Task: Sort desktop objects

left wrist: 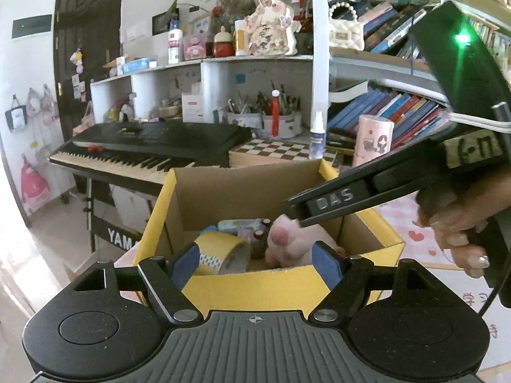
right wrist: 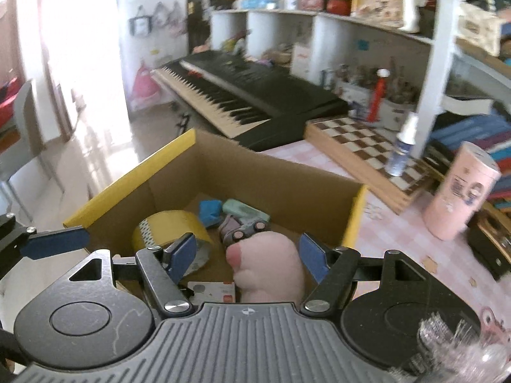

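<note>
A cardboard box (right wrist: 262, 172) is seen on a pink checked table (right wrist: 399, 233) beside a keyboard (right wrist: 242, 95). Both grippers, left (left wrist: 255, 263) and right (right wrist: 247, 255), are held wide, empty, above a pink toy (right wrist: 271, 261) in the box.

Black keyboard (left wrist: 153, 142), chessboard (right wrist: 367, 146), crowded bookshelves (left wrist: 399, 115)

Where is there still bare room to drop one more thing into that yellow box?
Bare floor shows along the far wall of the box, behind the blue lump. The near half is crowded: tape roll, toy car and pink plush.
</note>
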The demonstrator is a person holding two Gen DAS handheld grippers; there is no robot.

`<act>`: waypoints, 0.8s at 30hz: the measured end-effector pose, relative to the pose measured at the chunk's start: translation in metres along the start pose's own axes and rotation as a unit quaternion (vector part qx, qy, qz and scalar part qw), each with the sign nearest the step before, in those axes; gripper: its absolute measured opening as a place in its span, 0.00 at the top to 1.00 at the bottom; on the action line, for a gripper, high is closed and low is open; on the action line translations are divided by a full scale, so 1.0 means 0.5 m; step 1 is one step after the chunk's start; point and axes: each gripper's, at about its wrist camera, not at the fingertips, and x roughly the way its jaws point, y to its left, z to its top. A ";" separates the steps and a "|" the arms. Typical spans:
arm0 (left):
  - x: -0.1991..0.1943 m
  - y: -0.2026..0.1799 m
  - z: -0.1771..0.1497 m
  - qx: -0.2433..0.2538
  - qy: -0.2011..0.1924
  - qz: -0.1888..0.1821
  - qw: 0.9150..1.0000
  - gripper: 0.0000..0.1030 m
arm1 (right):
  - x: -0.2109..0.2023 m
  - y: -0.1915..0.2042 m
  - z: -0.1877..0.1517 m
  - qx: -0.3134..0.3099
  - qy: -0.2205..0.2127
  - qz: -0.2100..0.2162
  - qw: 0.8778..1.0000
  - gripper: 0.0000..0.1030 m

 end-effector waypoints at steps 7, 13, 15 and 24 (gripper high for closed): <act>-0.038 0.016 -0.022 0.004 -0.004 -0.013 1.000 0.23 | -0.074 0.018 -0.027 0.039 -0.031 -0.044 0.998 0.33; -0.079 0.019 -0.047 0.025 -0.010 -0.015 1.000 0.23 | -0.132 0.043 -0.069 0.069 -0.048 -0.084 0.993 0.33; -0.090 0.022 -0.054 0.026 -0.010 -0.017 0.999 0.22 | -0.153 0.054 -0.089 0.079 -0.052 -0.100 0.990 0.34; -0.138 0.035 -0.102 0.015 0.000 -0.036 0.999 0.21 | -0.247 0.102 -0.191 0.128 -0.064 -0.165 0.976 0.34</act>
